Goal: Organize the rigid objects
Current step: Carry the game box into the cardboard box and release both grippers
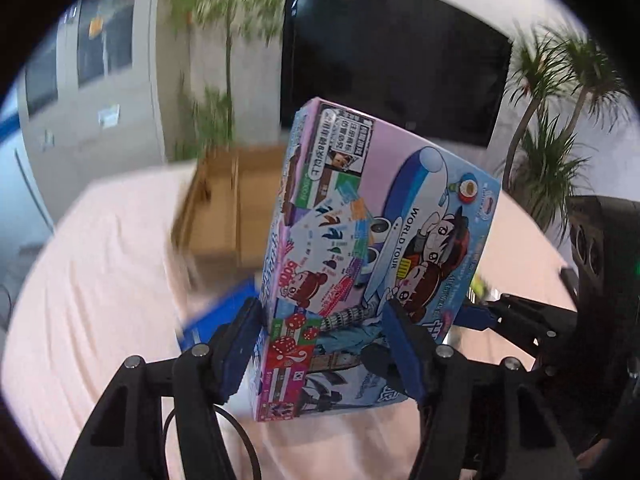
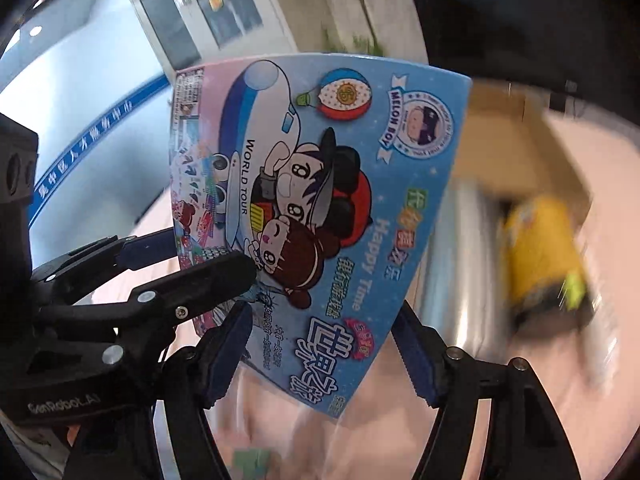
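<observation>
Two grippers share one load: a flat game box (image 1: 372,264) printed with cartoon children, an aeroplane and "WORLD TOUR", held up off the pink-covered bench (image 1: 100,280) and filling the middle of both views. In the left wrist view the left gripper (image 1: 324,344) has its blue pads pressed on the box's lower end, one pad on the narrow left edge, the other laid across the printed face, so its jaws stand about half open, closed on the box. In the right wrist view the right gripper (image 2: 320,344) straddles the box's lower corner; its left pad meets the edge, but a sliver of gap shows beside the right pad, so I cannot tell whether that one bites. The left gripper's black finger also crosses the face at middle left of that view.

My reading is that the box is being carried toward a container. To do this well, both hands should travel together at one pace and keep the box's tilt steady, since any twist between the two grips would bend the card or let it slip out; lower it flat, and free one side only once it rests.

Beyond the box, upper centre-left of the left view, an open cardboard carton (image 1: 224,208) sits on the bench, its inside apparently bare. Something blue (image 1: 224,308) lies just below it, too blurred to name. In the right view a carton (image 2: 520,148) shows at upper right, with a blurred yellow object (image 2: 540,256) at or over its near edge and a shiny silver cylinder (image 2: 460,264) beside it; whether either lies inside I cannot tell
</observation>
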`<state>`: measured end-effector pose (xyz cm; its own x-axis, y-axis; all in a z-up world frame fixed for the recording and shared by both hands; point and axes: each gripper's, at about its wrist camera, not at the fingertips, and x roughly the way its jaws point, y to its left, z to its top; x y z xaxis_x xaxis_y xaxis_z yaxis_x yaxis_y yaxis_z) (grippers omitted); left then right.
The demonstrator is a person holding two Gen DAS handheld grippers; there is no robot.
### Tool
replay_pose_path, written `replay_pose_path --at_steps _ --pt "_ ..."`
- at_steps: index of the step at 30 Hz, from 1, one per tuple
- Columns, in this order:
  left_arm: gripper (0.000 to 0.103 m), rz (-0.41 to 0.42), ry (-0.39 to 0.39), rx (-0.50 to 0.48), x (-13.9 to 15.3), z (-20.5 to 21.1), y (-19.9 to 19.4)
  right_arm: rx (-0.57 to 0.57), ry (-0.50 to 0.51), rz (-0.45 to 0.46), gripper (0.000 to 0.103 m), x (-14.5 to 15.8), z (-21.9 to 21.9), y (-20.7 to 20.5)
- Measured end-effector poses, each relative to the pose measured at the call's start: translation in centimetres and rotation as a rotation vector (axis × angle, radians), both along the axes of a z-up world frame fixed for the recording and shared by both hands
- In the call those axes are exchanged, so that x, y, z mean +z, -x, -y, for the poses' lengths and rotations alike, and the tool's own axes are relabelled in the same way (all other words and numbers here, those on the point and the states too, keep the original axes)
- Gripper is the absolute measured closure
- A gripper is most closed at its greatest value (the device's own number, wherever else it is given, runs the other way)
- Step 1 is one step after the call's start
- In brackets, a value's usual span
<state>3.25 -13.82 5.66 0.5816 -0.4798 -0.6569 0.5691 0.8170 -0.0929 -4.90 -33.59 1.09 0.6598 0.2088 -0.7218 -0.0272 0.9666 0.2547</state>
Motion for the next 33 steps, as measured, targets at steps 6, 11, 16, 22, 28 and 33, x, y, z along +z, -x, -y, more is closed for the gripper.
replay_pose_path --at_steps 6,11,16,22,28,33 --pt "0.041 0.092 0.035 -0.049 4.5 2.0 -4.7 -0.044 0.098 0.132 0.034 6.0 1.6 -2.9" --pt "0.041 0.090 0.051 -0.057 5.6 3.1 -9.2 -0.053 0.141 0.168 0.034 8.9 2.7 -6.3" --pt "0.042 -0.014 0.046 -0.024 3.3 4.1 -14.2 -0.009 0.153 0.110 0.034 8.6 3.8 -11.9" --pt "0.041 -0.193 0.035 0.012 -2.1 4.4 -17.7 0.042 0.129 -0.029 0.034 3.9 4.5 -18.4" --pt "0.052 -0.253 0.003 0.034 -4.8 4.8 -19.2 0.083 0.123 -0.120 0.034 -0.3 4.0 -21.4" --pt "0.072 -0.273 -0.096 0.045 -6.3 5.4 -20.3 0.094 0.026 -0.237 0.034 -3.4 5.5 -24.5"
